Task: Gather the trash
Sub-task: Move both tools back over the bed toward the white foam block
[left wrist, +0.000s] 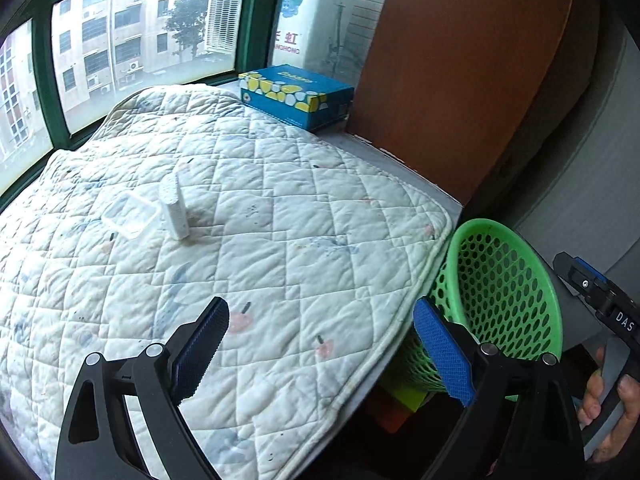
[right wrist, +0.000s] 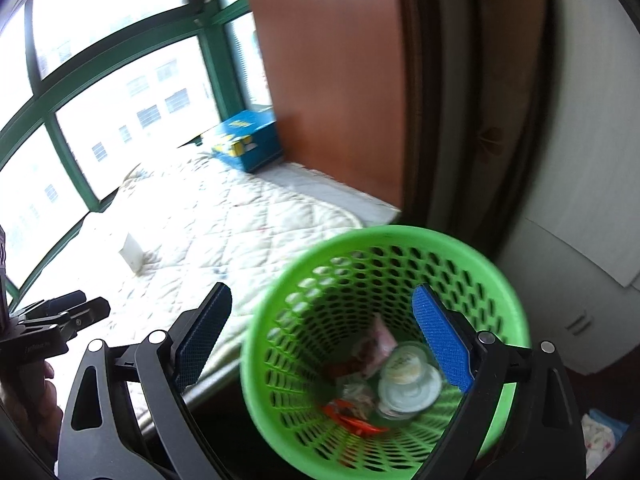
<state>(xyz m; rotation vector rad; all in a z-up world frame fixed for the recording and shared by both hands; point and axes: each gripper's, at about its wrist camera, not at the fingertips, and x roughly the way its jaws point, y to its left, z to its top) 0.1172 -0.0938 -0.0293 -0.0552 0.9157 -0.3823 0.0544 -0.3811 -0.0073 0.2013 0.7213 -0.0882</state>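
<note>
Left wrist view: our left gripper (left wrist: 322, 354), jaws apart w/ nothing between, over quilted mat (left wrist: 248, 216); clear plastic tray (left wrist: 129, 214) and white packet (left wrist: 174, 209) lie mid-mat. Right gripper (right wrist: 322, 340), also apart, above green wastebasket (right wrist: 280, 360) holding wrappers (right wrist: 352, 420) and lids (right wrist: 408, 384).

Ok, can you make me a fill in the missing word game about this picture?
1. The bin with holes is coloured ____.
2. The tissue box by the window is mostly ____.
3. The clear square tray lies on the white ____.
4. Both grippers, left and right, have jaws that are ____.

Missing words: green, blue, quilt, open
</note>
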